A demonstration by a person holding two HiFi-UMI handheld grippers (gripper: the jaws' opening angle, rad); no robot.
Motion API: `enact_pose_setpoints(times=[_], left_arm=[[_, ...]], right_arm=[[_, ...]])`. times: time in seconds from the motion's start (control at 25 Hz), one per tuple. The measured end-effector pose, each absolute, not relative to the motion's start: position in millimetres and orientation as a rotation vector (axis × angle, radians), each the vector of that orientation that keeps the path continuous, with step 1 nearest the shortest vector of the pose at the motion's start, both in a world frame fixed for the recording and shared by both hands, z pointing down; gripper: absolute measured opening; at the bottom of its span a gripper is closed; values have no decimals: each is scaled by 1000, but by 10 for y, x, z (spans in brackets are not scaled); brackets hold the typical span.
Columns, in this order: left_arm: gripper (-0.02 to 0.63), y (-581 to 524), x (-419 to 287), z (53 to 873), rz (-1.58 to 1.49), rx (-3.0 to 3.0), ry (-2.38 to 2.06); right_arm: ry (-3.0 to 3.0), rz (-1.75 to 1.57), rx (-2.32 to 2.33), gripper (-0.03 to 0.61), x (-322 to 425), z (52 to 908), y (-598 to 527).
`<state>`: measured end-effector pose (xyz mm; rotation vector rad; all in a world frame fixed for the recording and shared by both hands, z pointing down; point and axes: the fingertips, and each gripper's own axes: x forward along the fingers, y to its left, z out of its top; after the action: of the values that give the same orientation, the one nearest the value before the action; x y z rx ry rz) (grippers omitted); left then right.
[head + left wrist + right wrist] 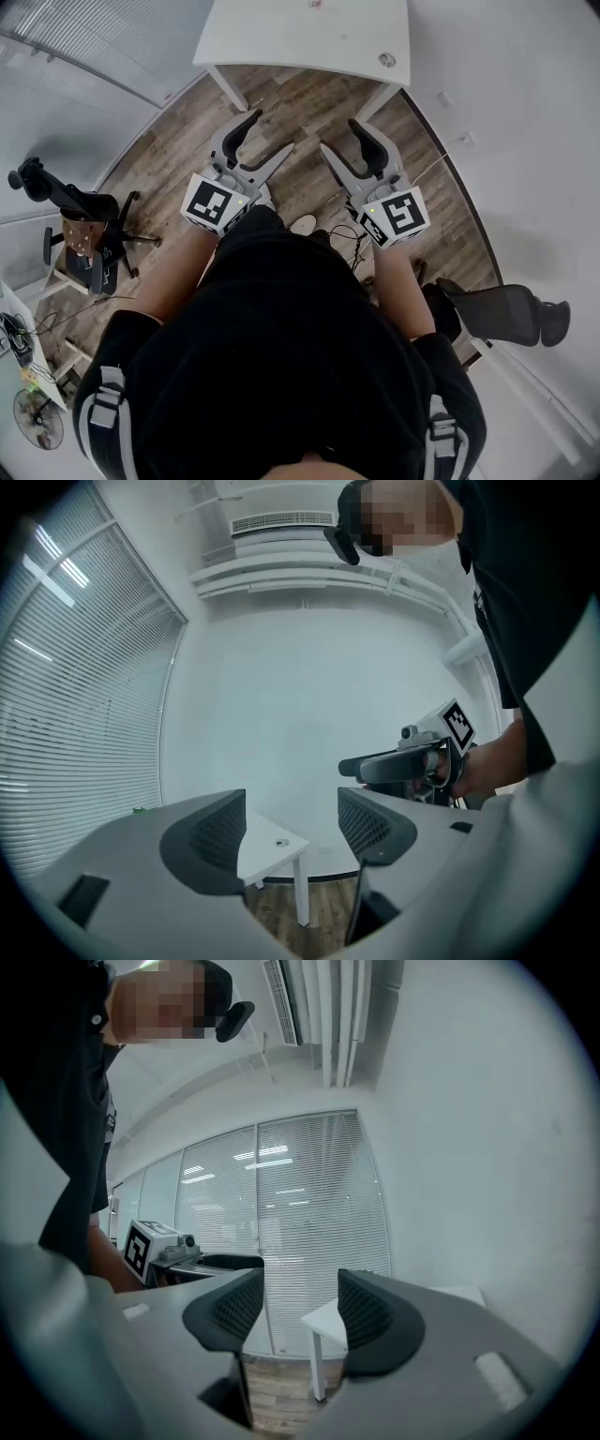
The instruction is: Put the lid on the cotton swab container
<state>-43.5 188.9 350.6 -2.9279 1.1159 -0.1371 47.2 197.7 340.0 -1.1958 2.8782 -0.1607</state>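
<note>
We are standing back from the table point(300, 37), holding the left tool point(270, 133) and the right tool point(339, 136) level in front of us, over the wooden floor point(309, 103) on the near side of the table. Both tools are standing with their jaws apart, and nothing is sitting between the pads of either one.

We are not making out the cotton swab container or its lid for certain. A small round thing point(387, 60) is lying on the table near its right front corner, and it may be one of the two, but it is too small to tell. Something reddish is also showing at the far edge of the table, cut off by the frame.

So, as we judge it, the step in hand is the approach, and the task itself is not yet begun. To do it well, we are thinking of stepping up to the table first and looking down on its top, so that both parts come into plain sight. Then we are keeping the jaws wide until one tool is squarely around the lid's rim, with the other steadying the container against the table.
</note>
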Motion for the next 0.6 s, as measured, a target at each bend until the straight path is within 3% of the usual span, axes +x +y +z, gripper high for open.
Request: enact_pose_setpoints(times=[0.2, 0.6], left_arm=[[337, 1775, -474, 3520, -120, -2911, 1170], [344, 1363, -545, 3561, -133, -2935, 1140]], right_arm=[[2889, -165, -1196, 308, 518, 3423, 1891], [2900, -184, -1207, 327, 456, 3523, 1458]])
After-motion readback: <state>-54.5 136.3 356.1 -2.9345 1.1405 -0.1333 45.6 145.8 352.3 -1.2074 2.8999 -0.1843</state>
